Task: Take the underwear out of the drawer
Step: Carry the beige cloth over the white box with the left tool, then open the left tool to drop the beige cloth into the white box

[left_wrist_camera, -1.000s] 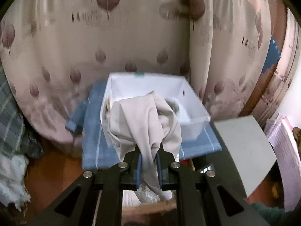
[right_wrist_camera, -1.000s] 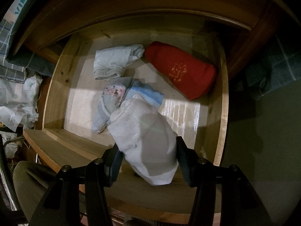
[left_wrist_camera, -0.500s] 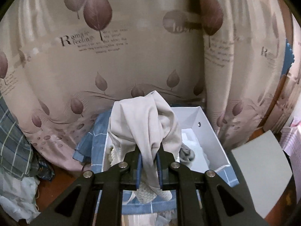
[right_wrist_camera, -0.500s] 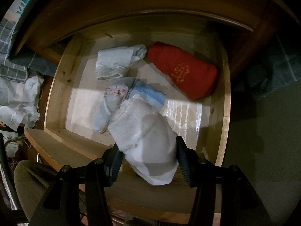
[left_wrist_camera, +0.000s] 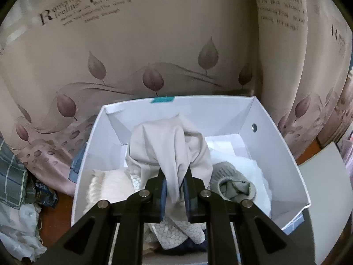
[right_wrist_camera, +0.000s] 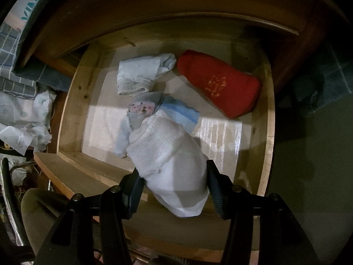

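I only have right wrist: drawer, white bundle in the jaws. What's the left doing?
Observer: The left gripper is shut on a beige garment, above an open white box.
Operator: Box empty?
Observer: No. A grey rolled bundle lies in its right part, a cream knit piece in its left.
Operator: Beige one let go yet?
Observer: Not yet; the cloth is pinched between the pads and drapes over the fingertips.

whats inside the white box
White box holds a cream cloth, a grey rolled sock and white fabric. The beige garment hides the middle.
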A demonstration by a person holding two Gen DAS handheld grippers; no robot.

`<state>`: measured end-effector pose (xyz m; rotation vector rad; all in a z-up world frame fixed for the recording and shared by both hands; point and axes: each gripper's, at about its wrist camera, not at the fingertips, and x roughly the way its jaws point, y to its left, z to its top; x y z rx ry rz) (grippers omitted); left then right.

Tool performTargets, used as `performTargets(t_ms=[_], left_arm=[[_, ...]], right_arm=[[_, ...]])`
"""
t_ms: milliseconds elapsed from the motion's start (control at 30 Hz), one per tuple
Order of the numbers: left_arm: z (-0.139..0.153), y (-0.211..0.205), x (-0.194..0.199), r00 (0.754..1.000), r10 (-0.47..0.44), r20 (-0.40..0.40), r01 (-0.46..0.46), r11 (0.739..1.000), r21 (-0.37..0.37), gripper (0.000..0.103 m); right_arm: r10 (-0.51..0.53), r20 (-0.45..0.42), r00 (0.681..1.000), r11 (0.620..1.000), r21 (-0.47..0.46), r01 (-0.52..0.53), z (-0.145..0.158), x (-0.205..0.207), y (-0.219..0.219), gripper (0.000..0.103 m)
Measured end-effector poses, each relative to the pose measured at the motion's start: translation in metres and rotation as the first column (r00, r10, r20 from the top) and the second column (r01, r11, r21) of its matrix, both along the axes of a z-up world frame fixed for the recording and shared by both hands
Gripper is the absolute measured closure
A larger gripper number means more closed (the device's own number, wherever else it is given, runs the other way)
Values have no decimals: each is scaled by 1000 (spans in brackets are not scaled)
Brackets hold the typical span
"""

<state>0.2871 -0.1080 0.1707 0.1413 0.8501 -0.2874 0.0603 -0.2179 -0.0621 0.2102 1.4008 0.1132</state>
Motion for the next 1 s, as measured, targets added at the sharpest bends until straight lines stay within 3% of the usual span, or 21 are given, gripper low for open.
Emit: performTargets(t_ms=[267, 333, 400, 500, 767, 1000], left_arm=[[-14, -14, -8, 1000, -22, 10, 21, 998, 58, 86], [-12, -12, -8, 1000, -10, 4, 9, 998, 56, 80], [-6, -8, -12, 1000, -1, 2, 1, 999, 37, 61], [6, -4, -23, 999, -4, 37, 4, 1000, 19, 50], [22, 11, -60, 997, -17, 70, 15, 1000, 19, 47], [6, 35, -113, 996, -25, 81, 20, 998, 60, 46]], right_arm=[[0, -2, 1000, 1000, 5, 0, 0, 0, 0, 53], [0, -5, 1000, 1000, 3, 0, -1, 1, 0, 53], [-1, -5, 1000, 1000, 3, 1, 0, 0, 0, 53], [1, -4, 1000, 1000, -6, -1, 1, 0, 0, 53], [1, -4, 1000, 1000, -28, -1, 1, 0, 2, 53], [4, 1, 1000, 999, -52, -4, 1, 0, 4, 53]])
